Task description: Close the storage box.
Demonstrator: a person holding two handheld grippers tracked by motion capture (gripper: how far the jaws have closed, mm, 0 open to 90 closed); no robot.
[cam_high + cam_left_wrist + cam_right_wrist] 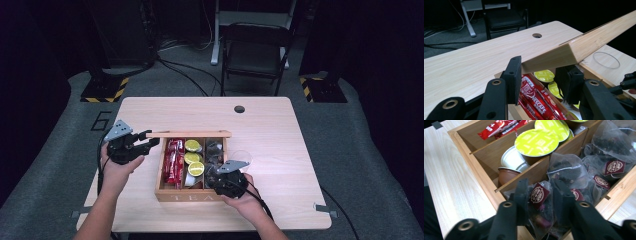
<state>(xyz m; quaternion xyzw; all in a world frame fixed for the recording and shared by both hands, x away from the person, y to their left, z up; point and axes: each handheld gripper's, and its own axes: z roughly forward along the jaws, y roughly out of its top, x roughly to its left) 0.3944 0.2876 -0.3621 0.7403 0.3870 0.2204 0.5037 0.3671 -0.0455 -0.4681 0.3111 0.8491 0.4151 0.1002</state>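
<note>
- My left gripper (pixel 148 140) sits at the left end of the wooden tea box (pixel 165 190), and its fingers (pixel 512 75) are clamped on the corner of the box's raised lid (pixel 579 45).
- From the left gripper view, I see the lid tilted up over the open box, with the light wooden tabletop (pixel 474 62) behind it.
- My right gripper (pixel 540 197) is down at the near right corner of the box, pointed into the right-hand compartment.
- In the right gripper view, a mesh tea bag (pixel 541 207) with a dark red tag stands between my right fingers (pixel 522 192); both pads lie against the bag, so I read it as gripped.
- That tea bag sits in the right compartment among the other tea bags (pixel 609 150), at its near end.
- The middle compartment holds coffee capsules (pixel 536 142) with yellow-green lids, plus one lying on its side at the near end.
- The left compartment holds red Nescafe sticks (pixel 536 102).
- A clear round ring (pixel 606 60) lies on the tabletop just right of the box.
</note>
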